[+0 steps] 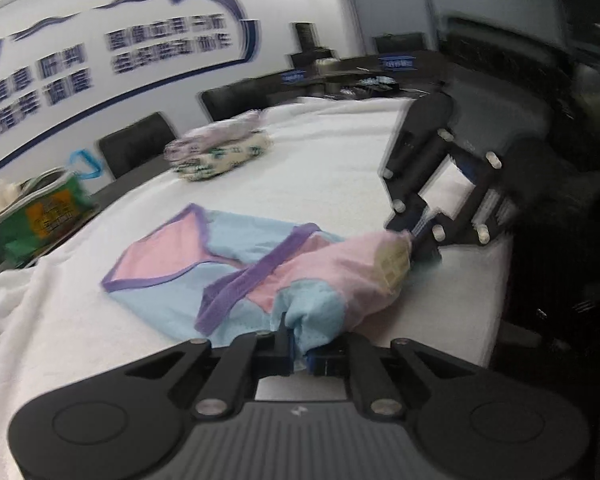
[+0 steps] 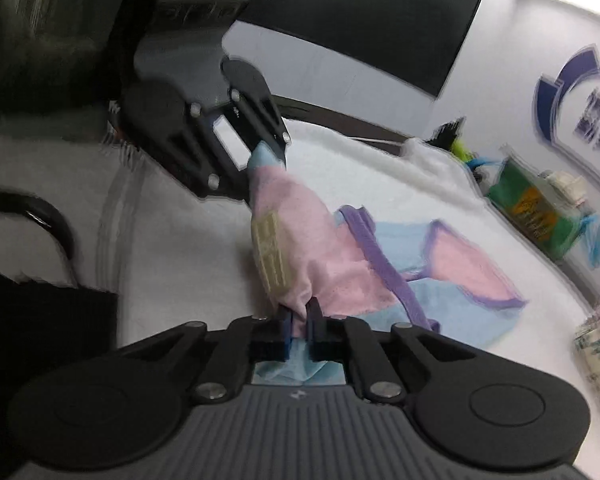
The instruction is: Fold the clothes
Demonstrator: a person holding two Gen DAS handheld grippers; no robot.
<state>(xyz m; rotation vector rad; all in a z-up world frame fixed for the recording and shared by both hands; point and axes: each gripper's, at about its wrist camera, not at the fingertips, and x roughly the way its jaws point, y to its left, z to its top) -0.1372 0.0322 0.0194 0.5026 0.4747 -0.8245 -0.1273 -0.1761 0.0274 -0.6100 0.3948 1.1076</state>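
A small pink and light-blue garment with purple trim lies on the white towel-covered table; it also shows in the right wrist view. My left gripper is shut on its near blue edge. My right gripper is shut on the pink end by a cream label. Each gripper shows in the other's view, the right one and the left one, with the lifted fold stretched between them above the table.
A stack of folded clothes sits farther back on the table. A green bag with blue handles stands at the table's left edge, also in the right wrist view. Black chairs line the far side. The table's edge runs on the right.
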